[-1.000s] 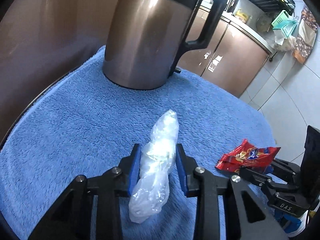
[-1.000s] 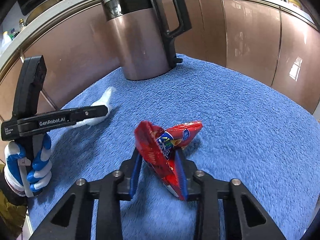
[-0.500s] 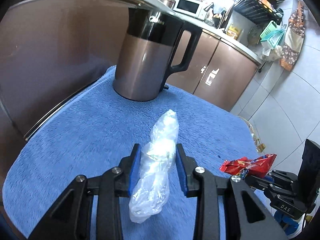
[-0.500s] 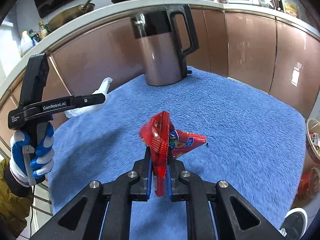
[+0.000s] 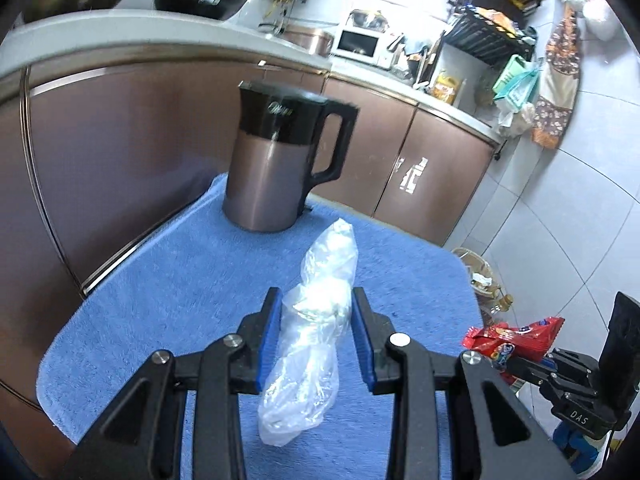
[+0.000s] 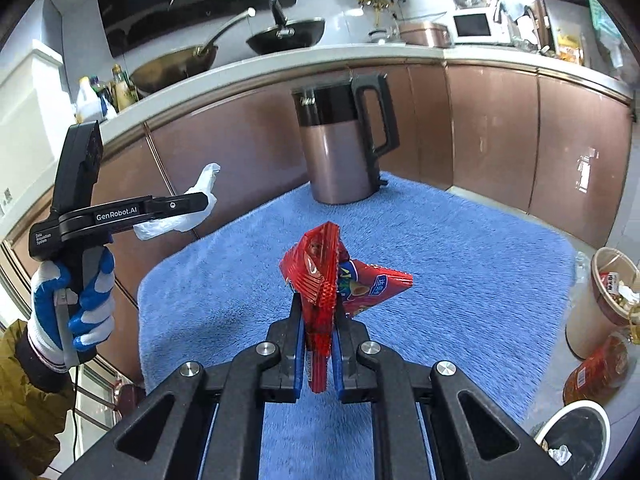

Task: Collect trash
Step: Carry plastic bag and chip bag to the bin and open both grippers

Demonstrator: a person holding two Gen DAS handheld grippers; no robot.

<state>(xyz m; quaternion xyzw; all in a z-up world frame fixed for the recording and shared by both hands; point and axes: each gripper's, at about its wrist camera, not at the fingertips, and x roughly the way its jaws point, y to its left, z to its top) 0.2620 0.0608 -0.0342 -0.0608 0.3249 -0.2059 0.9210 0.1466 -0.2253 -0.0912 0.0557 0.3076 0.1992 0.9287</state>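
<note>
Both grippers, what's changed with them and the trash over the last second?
Both grippers rose off the blue towel, carrying their trash up. The right gripper closed fully on the red snack wrapper, now pinched tight and clear of the towel. The left gripper kept its hold on the clear plastic bag unchanged. The kettle stayed put on the towel.

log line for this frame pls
phase: carry | left gripper: shut on clear plastic bag | right gripper: shut on red snack wrapper | both above blue towel
</note>
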